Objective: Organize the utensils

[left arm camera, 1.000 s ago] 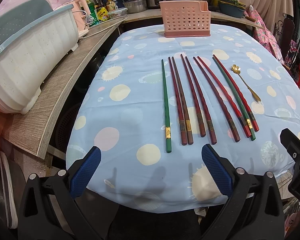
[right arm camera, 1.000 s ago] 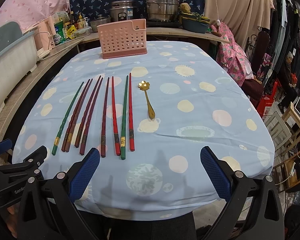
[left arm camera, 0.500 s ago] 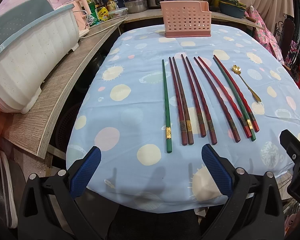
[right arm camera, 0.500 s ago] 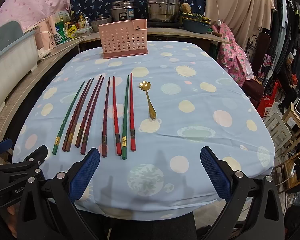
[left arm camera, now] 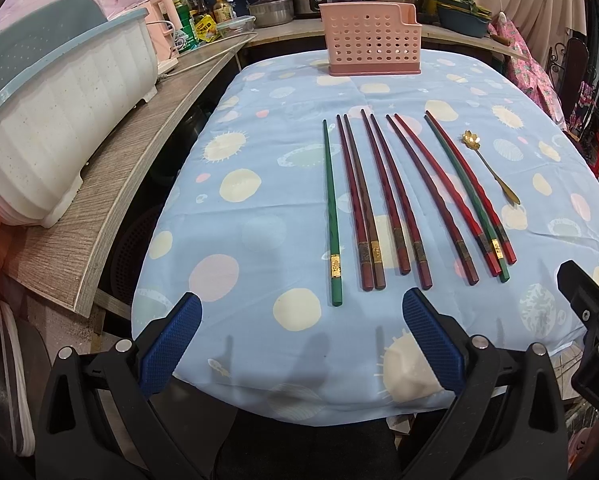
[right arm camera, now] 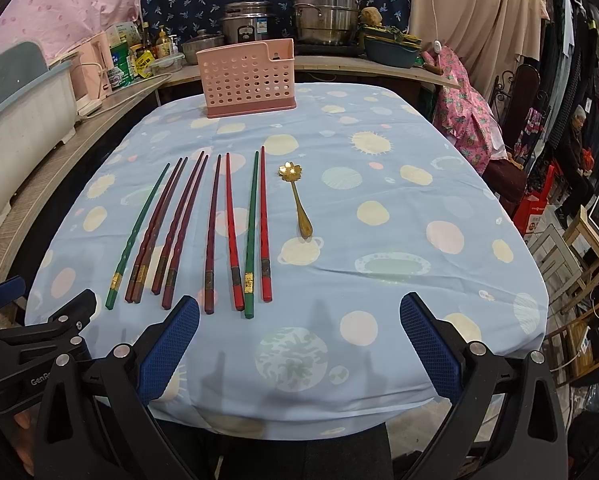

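Several chopsticks, green, red and dark brown, lie side by side on the blue spotted tablecloth (left arm camera: 259,208), thick ends toward me; a lone green chopstick (left arm camera: 331,208) is leftmost. A gold flower-bowl spoon (left arm camera: 487,168) lies to their right and also shows in the right wrist view (right arm camera: 299,200). A pink perforated utensil holder (left arm camera: 373,44) stands upright at the table's far edge, as seen too in the right wrist view (right arm camera: 249,80). My left gripper (left arm camera: 299,344) is open and empty at the near table edge. My right gripper (right arm camera: 299,344) is open and empty, to the right of the left one.
A white and teal dish rack (left arm camera: 55,120) sits on a wooden counter (left arm camera: 111,188) along the left. Pots, a rice cooker (right arm camera: 245,26) and bottles stand on the shelf behind the table. A chair with pink cloth (right arm camera: 467,120) stands at the right.
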The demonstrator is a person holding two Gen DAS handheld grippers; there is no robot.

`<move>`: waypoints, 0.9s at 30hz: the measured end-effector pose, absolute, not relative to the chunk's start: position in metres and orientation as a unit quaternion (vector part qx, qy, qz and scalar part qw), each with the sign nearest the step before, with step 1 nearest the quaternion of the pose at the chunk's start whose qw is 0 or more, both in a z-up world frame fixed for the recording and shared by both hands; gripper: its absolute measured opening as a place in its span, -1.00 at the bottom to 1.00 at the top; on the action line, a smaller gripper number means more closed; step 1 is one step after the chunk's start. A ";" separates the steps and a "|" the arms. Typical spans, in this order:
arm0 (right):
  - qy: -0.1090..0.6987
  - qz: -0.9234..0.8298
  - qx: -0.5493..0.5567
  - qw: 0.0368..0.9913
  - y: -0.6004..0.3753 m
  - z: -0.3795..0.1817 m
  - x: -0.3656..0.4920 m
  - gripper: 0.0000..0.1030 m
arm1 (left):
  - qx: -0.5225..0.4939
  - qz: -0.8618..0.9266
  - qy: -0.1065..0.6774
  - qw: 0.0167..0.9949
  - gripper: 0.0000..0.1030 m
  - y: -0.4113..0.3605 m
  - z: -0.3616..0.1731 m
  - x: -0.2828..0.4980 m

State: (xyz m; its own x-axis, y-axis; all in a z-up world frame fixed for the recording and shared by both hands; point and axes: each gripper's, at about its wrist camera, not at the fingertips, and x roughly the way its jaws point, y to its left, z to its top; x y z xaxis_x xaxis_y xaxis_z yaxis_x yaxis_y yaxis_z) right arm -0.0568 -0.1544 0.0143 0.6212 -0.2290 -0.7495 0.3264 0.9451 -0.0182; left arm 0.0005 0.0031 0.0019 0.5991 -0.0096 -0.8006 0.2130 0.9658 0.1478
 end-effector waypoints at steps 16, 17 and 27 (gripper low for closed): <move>0.407 -0.155 0.059 0.899 -0.153 0.014 -0.057 0.87 | 0.114 -0.063 0.442 0.888 0.86 0.003 0.003 0.000; 0.406 -0.154 0.059 0.899 -0.153 0.015 -0.057 0.87 | 0.114 -0.063 0.442 0.888 0.86 0.003 0.003 0.000; 0.406 -0.155 0.058 0.899 -0.153 0.015 -0.057 0.87 | 0.114 -0.063 0.442 0.888 0.86 0.003 0.003 0.000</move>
State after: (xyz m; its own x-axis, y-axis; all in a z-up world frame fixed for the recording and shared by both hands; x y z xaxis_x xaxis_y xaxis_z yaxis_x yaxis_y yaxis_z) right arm -0.0571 -0.1526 0.0151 0.6225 -0.2313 -0.7477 0.3259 0.9452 -0.0210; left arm -0.0001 0.0028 0.0028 0.6017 -0.0108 -0.7986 0.2117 0.9663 0.1464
